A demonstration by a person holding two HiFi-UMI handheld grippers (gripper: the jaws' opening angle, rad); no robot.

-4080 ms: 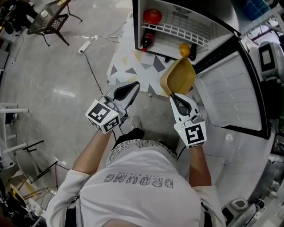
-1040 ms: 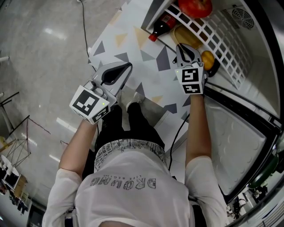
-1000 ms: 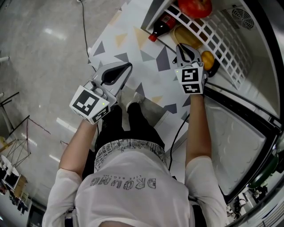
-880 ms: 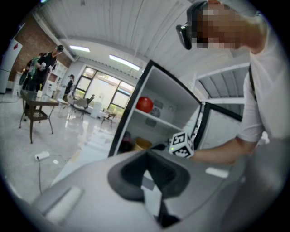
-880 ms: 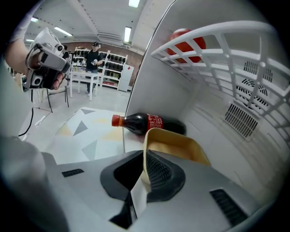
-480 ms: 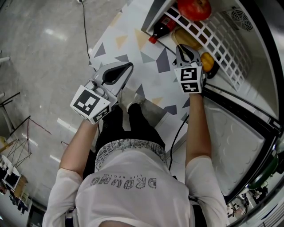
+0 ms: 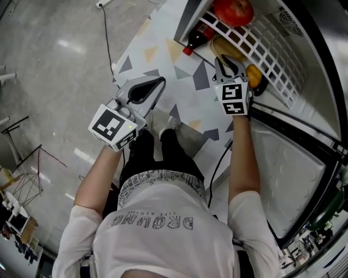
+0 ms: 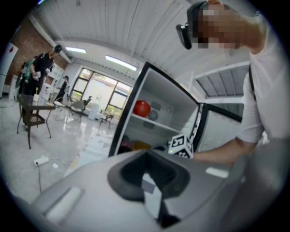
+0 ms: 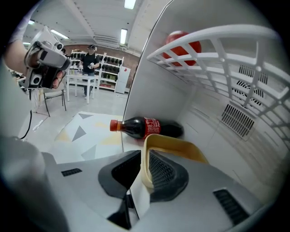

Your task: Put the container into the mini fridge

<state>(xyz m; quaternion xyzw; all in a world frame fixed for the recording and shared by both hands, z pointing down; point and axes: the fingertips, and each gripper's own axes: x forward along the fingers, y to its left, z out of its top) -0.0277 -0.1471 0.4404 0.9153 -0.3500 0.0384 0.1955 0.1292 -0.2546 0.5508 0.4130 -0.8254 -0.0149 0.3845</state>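
Note:
The yellow container (image 7: 227, 48) lies in the bottom compartment of the open mini fridge (image 7: 187, 19), under the wire shelf (image 7: 263, 46). My right gripper (image 7: 228, 61) reaches into that compartment and is shut on the container's near rim. In the right gripper view the rim (image 9: 146, 165) stands pinched between the jaws of the right gripper (image 9: 144, 158), with the rest of the container (image 9: 179, 147) on the fridge floor. My left gripper (image 7: 155, 84) hangs outside over the patterned mat, shut and holding nothing; the left gripper view shows its jaws (image 8: 149, 158) closed.
A cola bottle (image 9: 145, 127) lies just behind the container. A red apple (image 7: 234, 11) rests on the wire shelf and an orange (image 7: 254, 75) sits by the door hinge. The fridge door (image 7: 288, 174) stands open at right. A cable (image 7: 106, 32) crosses the floor.
Four seconds ago the container was held outside the fridge; now it is inside the bottom compartment. Over the last second both grippers have barely moved.

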